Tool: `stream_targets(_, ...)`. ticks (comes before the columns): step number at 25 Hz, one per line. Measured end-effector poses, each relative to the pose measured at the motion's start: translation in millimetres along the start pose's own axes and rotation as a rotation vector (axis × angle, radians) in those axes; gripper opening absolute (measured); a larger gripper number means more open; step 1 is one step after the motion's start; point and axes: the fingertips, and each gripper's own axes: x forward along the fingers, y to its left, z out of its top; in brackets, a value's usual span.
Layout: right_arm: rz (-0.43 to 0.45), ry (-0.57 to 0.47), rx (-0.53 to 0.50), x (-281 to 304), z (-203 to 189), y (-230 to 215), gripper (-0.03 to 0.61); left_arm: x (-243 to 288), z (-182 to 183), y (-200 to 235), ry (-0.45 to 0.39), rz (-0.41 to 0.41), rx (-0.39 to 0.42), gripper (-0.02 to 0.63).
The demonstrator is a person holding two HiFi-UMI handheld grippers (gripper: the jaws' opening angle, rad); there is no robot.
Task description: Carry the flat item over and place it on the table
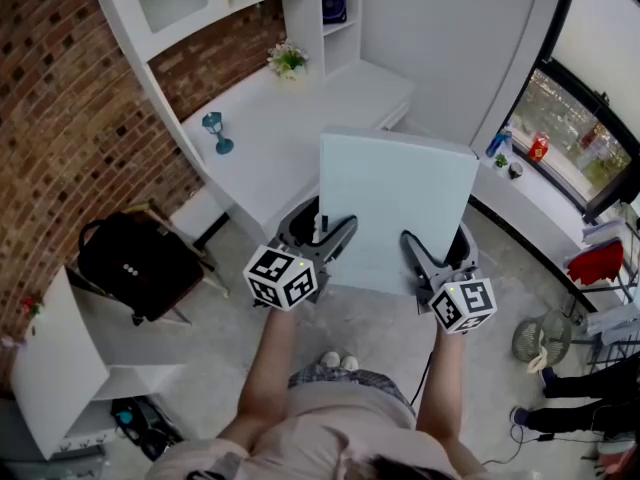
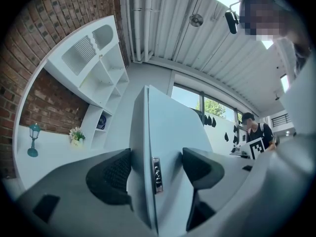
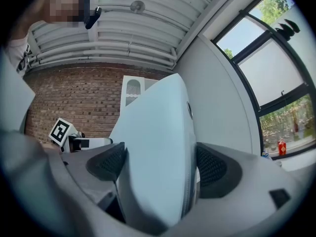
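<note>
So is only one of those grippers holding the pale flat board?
No, the left gripper and right gripper both clamp the near edge of the flat board.

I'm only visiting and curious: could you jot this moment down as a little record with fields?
held item: pale-blue flat slab, perhaps a closed laptop
left gripper: shut on the slab's near-left edge
right gripper: shut on its near-right edge
ahead: white desk with teal lamp and flowers
placed yet: no, slab held in the air

The flat item (image 1: 395, 208) looks like smooth, matt, pale plastic. At nine o'clock the brick wall (image 1: 60, 118) is rough, and the white worktop (image 1: 290, 118) is smooth and satin.
</note>
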Motion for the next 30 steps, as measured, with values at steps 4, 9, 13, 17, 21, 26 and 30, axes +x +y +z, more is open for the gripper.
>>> stream_targets(4,-0.010,0.000,0.015,9.8,-5.9,-0.5,0.456,3.5,-0.9,11.3,0.007,-0.007,0.002,0.327)
stream_targets(9,-0.029,-0.012,0.011,21.1,-15.8,-1.2,0.456,8.1,-4.8,26.6,0.018,-0.024,0.010,0.327)
stream_targets(13,-0.033,-0.017,0.013,25.6,-19.0,-4.4,0.456,14.5,-8.8,31.3,0.023,-0.033,0.011,0.327)
stream_targets(17,-0.050,-0.016,0.016,31.3,-21.2,-13.1,0.456,25.7,-9.5,36.4,0.028,-0.044,0.012,0.327)
stream_targets(21,-0.056,-0.013,0.017,41.9,-22.3,-25.2,0.456,40.5,-10.9,44.0,0.031,-0.045,0.009,0.327)
stream_targets(26,-0.058,-0.010,0.030,60.8,-26.2,-45.4,0.456,65.2,-13.2,57.7,0.033,-0.046,0.007,0.327)
stream_targets(30,-0.050,-0.007,0.040,83.5,-31.3,-67.8,0.456,91.8,-17.3,73.5,0.041,-0.042,0.006,0.327)
